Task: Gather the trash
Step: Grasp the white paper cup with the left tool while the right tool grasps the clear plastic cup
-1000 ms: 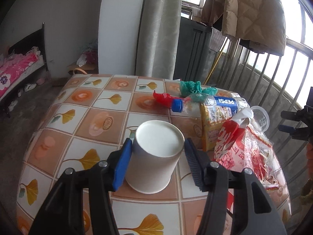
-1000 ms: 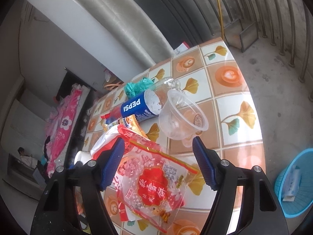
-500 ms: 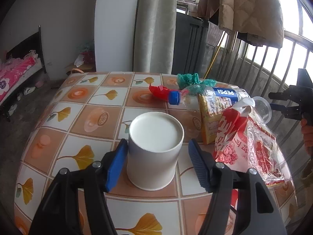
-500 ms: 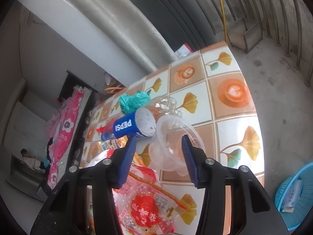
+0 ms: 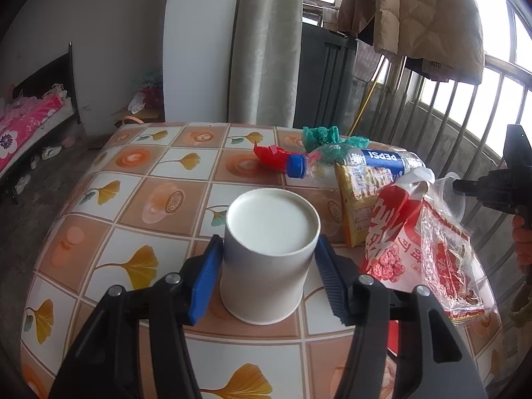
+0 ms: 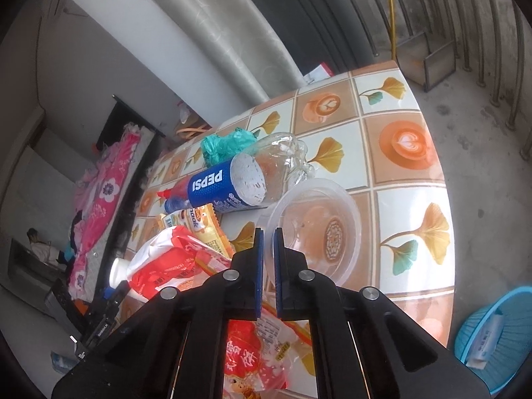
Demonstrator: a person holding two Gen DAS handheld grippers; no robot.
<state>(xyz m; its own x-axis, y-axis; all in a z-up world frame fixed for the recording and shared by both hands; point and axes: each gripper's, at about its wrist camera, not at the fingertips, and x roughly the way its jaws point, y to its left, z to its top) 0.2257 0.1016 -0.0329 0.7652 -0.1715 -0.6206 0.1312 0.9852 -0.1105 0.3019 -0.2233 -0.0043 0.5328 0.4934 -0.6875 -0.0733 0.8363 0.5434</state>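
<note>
A white paper cup (image 5: 269,259) stands upside down on the tiled table (image 5: 159,179). My left gripper (image 5: 267,272) is shut on the cup, both pads against its sides. My right gripper (image 6: 268,242) is shut on the near rim of a clear plastic cup (image 6: 316,229) lying on its side; the gripper also shows in the left wrist view (image 5: 492,189). A Pepsi bottle (image 6: 226,183), a green bag (image 6: 226,143), a yellow snack packet (image 5: 359,196) and red snack wrappers (image 5: 429,246) lie together on the table.
A blue basket (image 6: 495,332) with trash in it stands on the floor past the table's right edge. A window railing (image 5: 465,106) and a hanging coat (image 5: 425,16) are behind the table. A bed with pink bedding (image 5: 23,119) is at the left.
My left gripper's jaws have closed in onto the white paper cup. My right gripper has moved forward over the wrappers and shut on the clear cup's rim.
</note>
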